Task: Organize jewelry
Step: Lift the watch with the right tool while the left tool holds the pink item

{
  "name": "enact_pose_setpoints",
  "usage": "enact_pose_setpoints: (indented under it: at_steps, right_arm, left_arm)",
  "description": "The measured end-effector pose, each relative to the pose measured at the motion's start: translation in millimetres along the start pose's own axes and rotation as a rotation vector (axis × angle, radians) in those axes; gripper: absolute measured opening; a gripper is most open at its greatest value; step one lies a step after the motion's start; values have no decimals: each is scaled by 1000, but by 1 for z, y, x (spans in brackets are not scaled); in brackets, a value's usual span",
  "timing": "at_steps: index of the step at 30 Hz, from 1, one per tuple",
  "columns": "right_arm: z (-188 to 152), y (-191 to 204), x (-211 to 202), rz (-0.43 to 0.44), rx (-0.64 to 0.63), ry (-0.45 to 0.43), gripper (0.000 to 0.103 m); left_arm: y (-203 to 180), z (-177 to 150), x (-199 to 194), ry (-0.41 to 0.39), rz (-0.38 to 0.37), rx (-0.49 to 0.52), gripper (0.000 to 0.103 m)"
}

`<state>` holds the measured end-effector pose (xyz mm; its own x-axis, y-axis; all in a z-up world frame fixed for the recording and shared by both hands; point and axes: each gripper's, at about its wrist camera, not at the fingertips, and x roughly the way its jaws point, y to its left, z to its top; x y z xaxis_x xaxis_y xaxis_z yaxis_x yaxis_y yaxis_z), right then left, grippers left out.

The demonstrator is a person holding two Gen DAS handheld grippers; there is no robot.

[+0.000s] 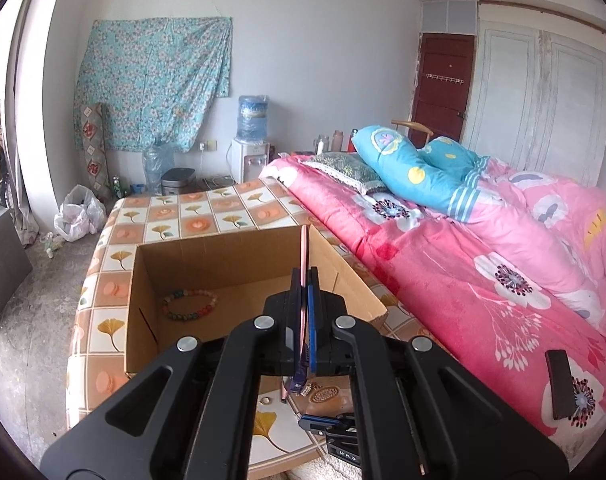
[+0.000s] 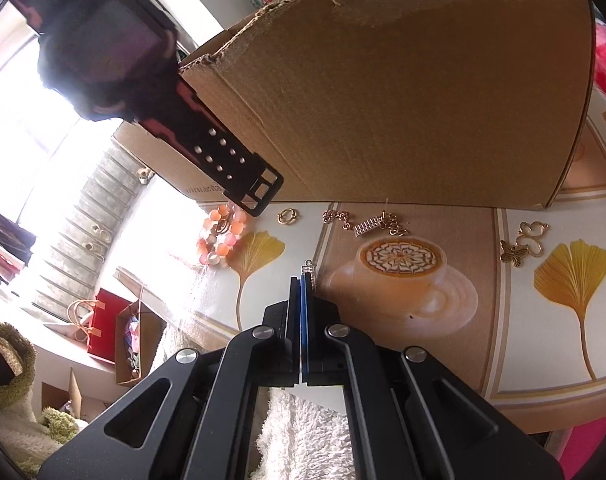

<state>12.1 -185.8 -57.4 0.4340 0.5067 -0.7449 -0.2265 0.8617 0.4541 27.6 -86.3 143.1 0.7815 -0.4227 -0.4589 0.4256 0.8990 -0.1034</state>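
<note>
My left gripper [image 1: 306,276] is shut on a black-and-pink wristwatch [image 1: 304,252], seen edge-on, held over the near wall of an open cardboard box [image 1: 239,248]. A multicoloured bead bracelet [image 1: 189,304] lies in the box. In the right wrist view the same watch [image 2: 115,60] hangs above the box's outer wall [image 2: 403,100]. My right gripper [image 2: 301,280] is shut on a small silver pendant [image 2: 310,274] low over the table. On the table by the box lie a pink bead bracelet [image 2: 222,236], a gold ring [image 2: 287,216], a gold chain bracelet [image 2: 367,222] and a butterfly charm [image 2: 523,244].
The table has a tiled ginkgo-and-coffee cloth [image 2: 503,340]. A bed with a pink floral quilt [image 1: 483,264] runs along its right side, with a dark flat object [image 1: 561,384] on it. A white fluffy rug [image 2: 303,432] lies below the table edge.
</note>
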Motion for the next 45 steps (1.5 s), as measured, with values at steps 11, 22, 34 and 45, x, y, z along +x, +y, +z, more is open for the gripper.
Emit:
enact_pose_setpoints:
  at_steps: [11,22,34,45]
  right_arm:
    - [5,-26,-32,191,123,-112,10]
    - [5,-84,-32,1022,619,-239,57]
    - [24,-60,-6,1422,730,-198,59]
    - [31,-39,3,1430,698,-197,44]
  left_arm:
    - [5,23,-18,-55,33,-5,2]
    - [-3,54,-44,-135,-4,-11,2]
    - [-13,75,-63,-189,-79,-48,2]
    - [-11,77,-74,-216,-92,-63,2]
